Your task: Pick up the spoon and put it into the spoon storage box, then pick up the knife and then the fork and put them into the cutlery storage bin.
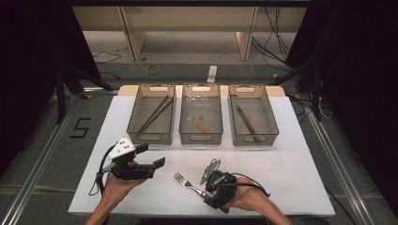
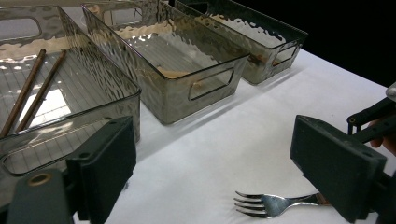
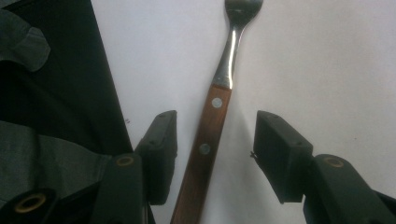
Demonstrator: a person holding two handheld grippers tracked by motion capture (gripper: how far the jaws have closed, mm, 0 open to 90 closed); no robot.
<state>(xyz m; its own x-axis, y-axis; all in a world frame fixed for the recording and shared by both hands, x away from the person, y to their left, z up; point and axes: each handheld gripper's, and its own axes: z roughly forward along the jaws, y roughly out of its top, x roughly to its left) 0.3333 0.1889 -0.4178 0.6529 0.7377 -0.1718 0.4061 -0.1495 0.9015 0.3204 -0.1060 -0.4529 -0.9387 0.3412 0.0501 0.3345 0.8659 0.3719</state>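
Fork [image 3: 212,121] lies between the right gripper [image 3: 215,149] pads, untouched; left gripper [image 2: 212,175] gapes wide.

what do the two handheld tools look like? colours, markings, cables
Both black. Left tool: blocky rectangular pads, brass-coloured pivot pins, a grey three-cornered plate with dark dots on top, a black cable looping behind. Right tool: same build, black cable trailing. Forearms are bare, no sleeves.

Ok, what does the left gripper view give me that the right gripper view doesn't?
Left gripper view alone: the three trays, the chopsticks in the nearest tray, and the fork's tines.

Right gripper view alone: the fork's wooden handle with two rivets, lying between the right gripper's jaws, a gap either side.

Both: the fork flat on the white table cover.
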